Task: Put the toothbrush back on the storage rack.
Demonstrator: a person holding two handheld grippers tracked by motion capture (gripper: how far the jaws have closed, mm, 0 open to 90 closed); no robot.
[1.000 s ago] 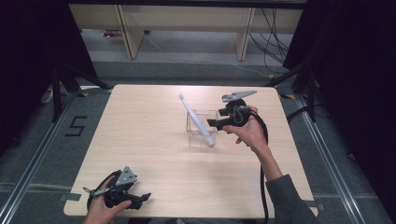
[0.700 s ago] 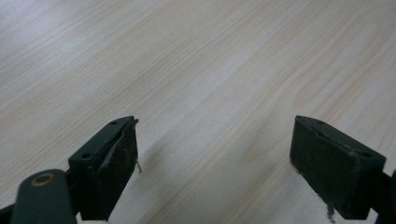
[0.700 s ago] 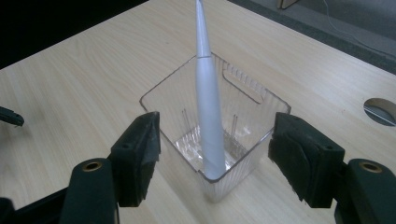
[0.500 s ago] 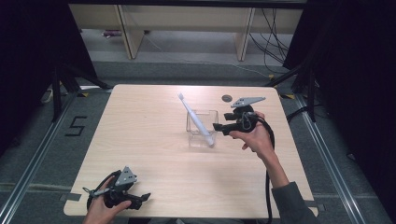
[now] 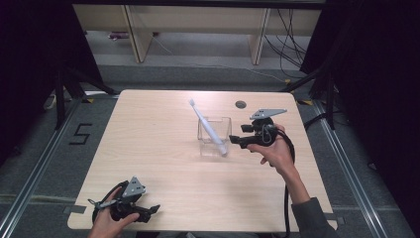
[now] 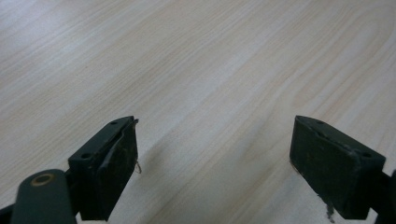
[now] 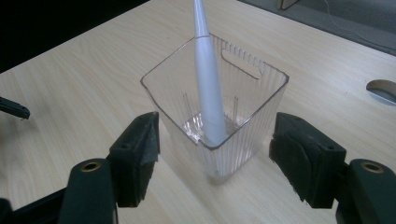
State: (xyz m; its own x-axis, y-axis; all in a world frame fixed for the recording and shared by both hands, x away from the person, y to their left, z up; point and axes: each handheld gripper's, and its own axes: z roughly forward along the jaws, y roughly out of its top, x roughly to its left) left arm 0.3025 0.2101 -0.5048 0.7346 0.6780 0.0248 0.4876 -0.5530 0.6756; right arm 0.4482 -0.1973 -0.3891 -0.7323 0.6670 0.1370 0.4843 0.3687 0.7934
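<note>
Right gripper view: ribbed clear cup (image 7: 219, 116) holds white toothbrush (image 7: 208, 88).

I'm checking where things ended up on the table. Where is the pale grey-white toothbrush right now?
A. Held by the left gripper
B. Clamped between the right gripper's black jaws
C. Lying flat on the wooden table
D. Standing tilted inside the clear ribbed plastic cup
D: the pale grey-white toothbrush leans inside the clear ribbed plastic cup, its thick end on the cup's bottom, while the right gripper stands open beside the cup with both pads clear of its walls.
</note>
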